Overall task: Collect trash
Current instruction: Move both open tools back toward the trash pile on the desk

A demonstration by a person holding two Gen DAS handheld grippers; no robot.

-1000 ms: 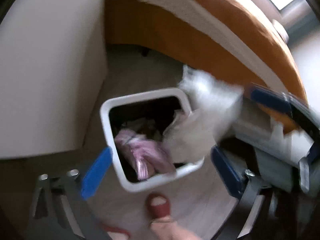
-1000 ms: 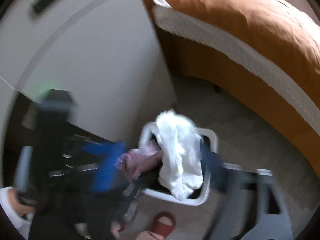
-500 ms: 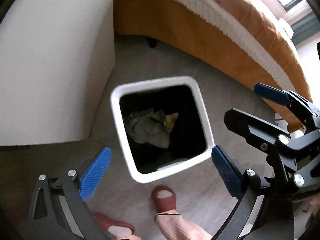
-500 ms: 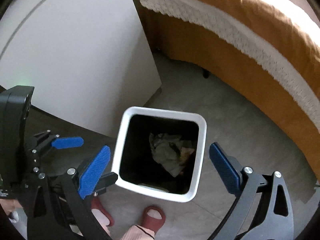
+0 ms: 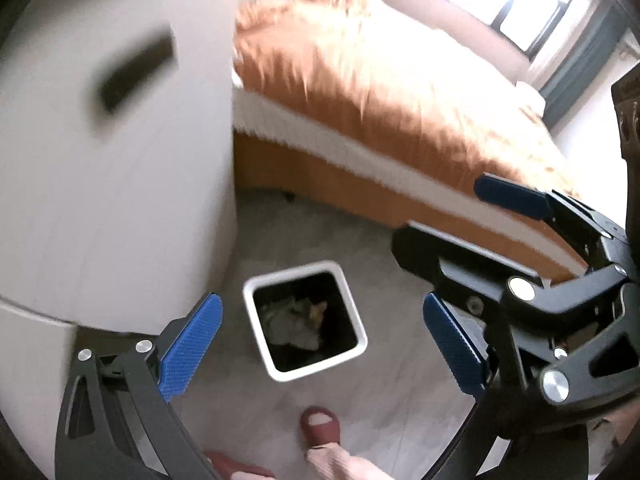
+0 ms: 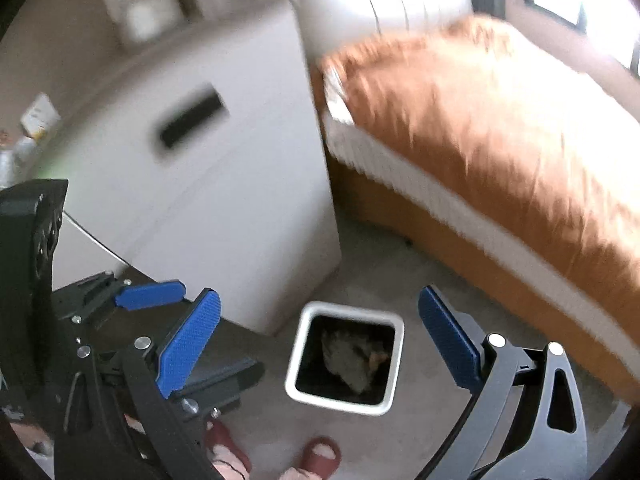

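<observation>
A white square trash bin (image 5: 253, 320) stands on the grey floor, far below both grippers. Crumpled pale trash (image 5: 294, 322) lies at its dark bottom, also visible as a wad of trash (image 6: 352, 360) inside the bin (image 6: 298, 354) in the right wrist view. My left gripper (image 5: 320, 346) is open and holds nothing; the bin shows between its blue pads. My right gripper (image 6: 318, 344) is likewise open and empty above the bin. In the left wrist view the right gripper's blue pad (image 5: 512, 196) sits at the right, its jaws spread.
A white cabinet (image 6: 224, 200) with a dark handle slot stands left of the bin. A bed with an orange cover (image 5: 400, 92) runs along the right. A person's feet in red slippers (image 5: 320, 422) stand just in front of the bin. Both views are motion-blurred.
A second ago white and pink trash hung at the bin's mouth. It has dropped inside. Both grippers have since risen well away, so the bin looks much smaller.
</observation>
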